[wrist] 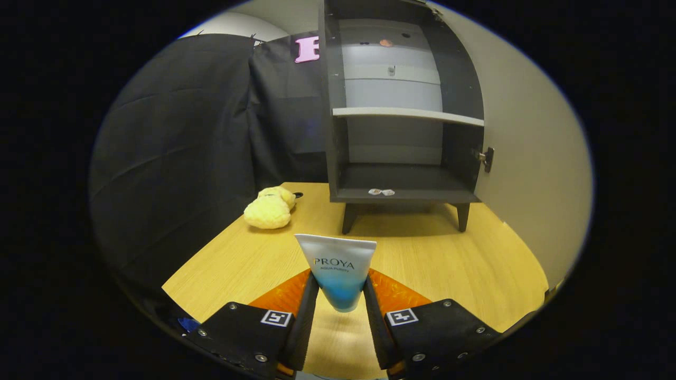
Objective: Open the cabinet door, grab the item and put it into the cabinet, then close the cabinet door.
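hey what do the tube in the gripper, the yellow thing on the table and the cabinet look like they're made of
Tube: likely soft plastic, smooth satin skin, flat crimped end, pinched between the gripper fingers. Yellow thing: plush or sponge, going by its fuzzy, lumpy surface. Cabinet: dark matte board, probably laminate, with a pale shelf. Table: wood-grain top, maybe veneer.

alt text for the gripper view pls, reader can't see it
The hand-held gripper is shut on a white-and-blue tube, held above a wooden table. Beyond it stands a dark cabinet with its door open and shelves bare; a yellow plush toy lies on the table beside it.
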{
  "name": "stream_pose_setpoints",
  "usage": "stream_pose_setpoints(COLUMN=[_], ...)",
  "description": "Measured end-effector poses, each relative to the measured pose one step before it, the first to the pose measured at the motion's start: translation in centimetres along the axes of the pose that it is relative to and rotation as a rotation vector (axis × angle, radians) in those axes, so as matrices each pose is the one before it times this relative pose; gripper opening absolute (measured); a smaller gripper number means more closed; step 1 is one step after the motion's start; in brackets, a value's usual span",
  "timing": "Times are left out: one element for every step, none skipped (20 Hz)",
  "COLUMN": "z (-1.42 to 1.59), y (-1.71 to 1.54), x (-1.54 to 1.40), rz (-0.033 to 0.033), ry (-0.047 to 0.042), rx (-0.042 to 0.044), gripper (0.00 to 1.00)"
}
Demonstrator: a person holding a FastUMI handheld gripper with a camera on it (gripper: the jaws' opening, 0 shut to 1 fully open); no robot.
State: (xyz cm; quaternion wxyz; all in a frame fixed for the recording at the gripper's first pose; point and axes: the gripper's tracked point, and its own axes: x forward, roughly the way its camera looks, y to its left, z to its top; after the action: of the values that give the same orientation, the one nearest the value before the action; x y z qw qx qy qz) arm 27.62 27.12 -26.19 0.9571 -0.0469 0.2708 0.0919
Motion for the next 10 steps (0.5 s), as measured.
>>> stream_pose_setpoints(z=[1.093, 1.016, 0.88, 0.926, 1.052, 0.961, 1.095, 1.178, 0.996, 1.09], y=[-0.596, -0.474, -0.476, -0.418, -0.436, -0.531, -0.483, -0.35, -0.275, -0.354], x=[0.143, 0.223, 0.112, 0.181, 0.108, 0.194, 0.148, 0.148, 0.106, 0.16], rz=[-0.00298, -0.00135, -0.00124, 0.00073, -0.0006, -0.00081, 0.00082, 0.00242, 0.00225, 0.00258], ry=[-0.00883, -0.00676, -0.00632, -0.0061, -0.00815, -0.00701, -0.00849, -0.01002, -0.0084, -0.00748], rx=[-0.00249, -0.00005, 0.00227, 0.00263, 0.0008, -0.00141, -0.00236, -0.0029, -0.002, -0.00286], gripper=[0.51, 0.51, 0.51, 0.51, 0.51, 0.51, 0.51, 0.51, 0.51, 0.51])
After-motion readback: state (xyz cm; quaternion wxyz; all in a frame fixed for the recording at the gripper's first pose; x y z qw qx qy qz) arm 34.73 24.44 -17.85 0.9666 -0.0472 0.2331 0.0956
